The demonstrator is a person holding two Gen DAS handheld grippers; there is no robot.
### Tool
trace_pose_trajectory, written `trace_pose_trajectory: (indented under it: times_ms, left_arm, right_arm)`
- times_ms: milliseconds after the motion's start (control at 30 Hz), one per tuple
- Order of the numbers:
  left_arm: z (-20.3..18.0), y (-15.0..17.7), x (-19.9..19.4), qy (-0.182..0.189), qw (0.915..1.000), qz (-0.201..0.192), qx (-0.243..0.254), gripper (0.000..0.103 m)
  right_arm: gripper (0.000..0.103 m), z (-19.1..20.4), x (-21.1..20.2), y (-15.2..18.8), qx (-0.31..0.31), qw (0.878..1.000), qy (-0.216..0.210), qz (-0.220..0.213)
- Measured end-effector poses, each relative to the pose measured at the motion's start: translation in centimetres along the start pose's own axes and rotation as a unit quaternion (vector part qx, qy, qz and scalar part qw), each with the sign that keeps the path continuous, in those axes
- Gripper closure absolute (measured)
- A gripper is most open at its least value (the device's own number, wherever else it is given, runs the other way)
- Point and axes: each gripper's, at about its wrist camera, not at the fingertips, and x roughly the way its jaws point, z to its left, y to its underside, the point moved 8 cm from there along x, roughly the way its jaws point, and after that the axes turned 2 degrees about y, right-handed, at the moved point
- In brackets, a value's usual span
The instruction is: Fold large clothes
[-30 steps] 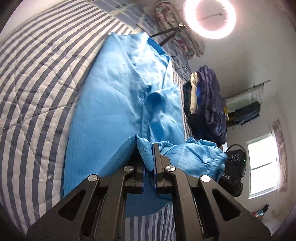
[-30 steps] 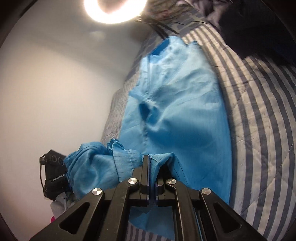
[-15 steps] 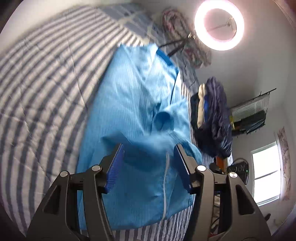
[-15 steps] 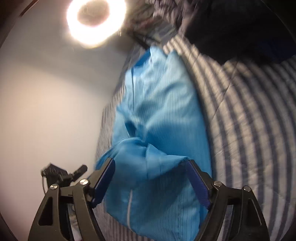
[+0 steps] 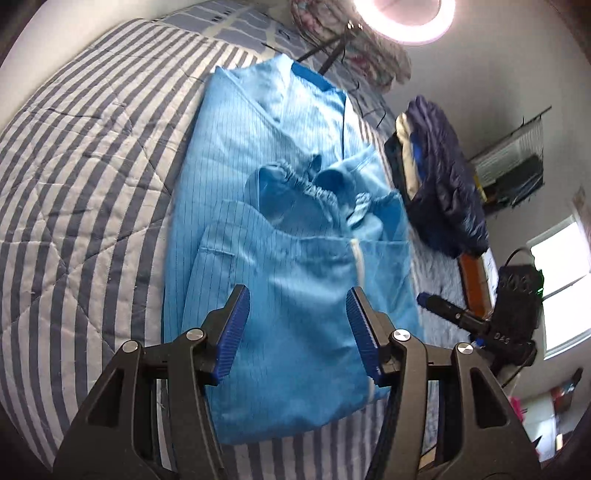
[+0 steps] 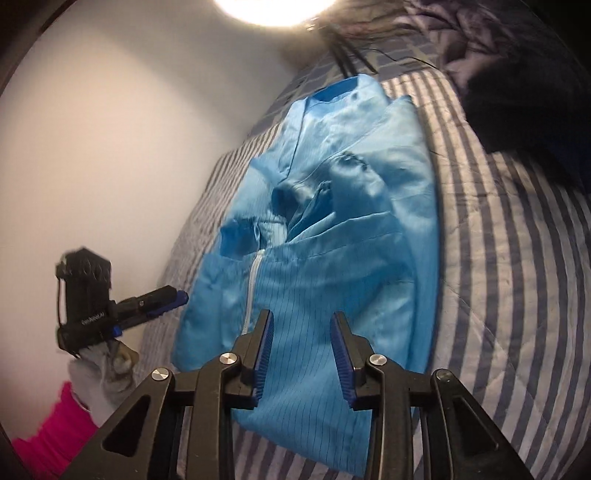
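Note:
A light blue pinstriped garment (image 5: 288, 229) lies on the striped bed, its lower part folded up over the body, elastic cuffs bunched in the middle. It also shows in the right wrist view (image 6: 343, 236). My left gripper (image 5: 297, 325) is open and empty, hovering above the folded near end. My right gripper (image 6: 301, 350) is open and empty above the same near end. The left gripper also shows in the right wrist view (image 6: 166, 299) at the garment's left side, and the right gripper shows in the left wrist view (image 5: 439, 306) at its right side.
The striped quilt (image 5: 81, 177) covers the bed around the garment. A pile of dark clothes (image 5: 439, 184) lies on the bed beside it, also in the right wrist view (image 6: 524, 88). A ring light (image 5: 402, 18) on a tripod stands at the head end. A white wall (image 6: 110, 129) flanks the bed.
Both grippers were shut on the garment's lower edge, then opened and let it drop onto the body. They have since pulled back, leaving the fold lying flat.

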Motion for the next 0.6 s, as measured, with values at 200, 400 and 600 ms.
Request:
trace_pose_trajectory:
  times_ms: [200, 400, 600]
  left_arm:
    - [2.9, 0.2, 2.7, -0.055, 0.9984, 0.010, 0.007, 0.052]
    - [3.5, 0.3, 3.5, -0.081, 0.9957, 0.023, 0.039, 0.066]
    - [1.6, -2.2, 1.8, -0.067, 0.9956, 0.005, 0.065, 0.066]
  right_arm:
    - [0.070, -2.0, 3.0, 0.2, -0.001, 0.997, 0.069, 0.019]
    - [0.081, -4.8, 3.6, 0.1, 0.061, 0.995, 0.066, 0.044]
    - [0.072, -2.2, 0.3, -2.6, 0.007, 0.997, 0.073, 0.007]
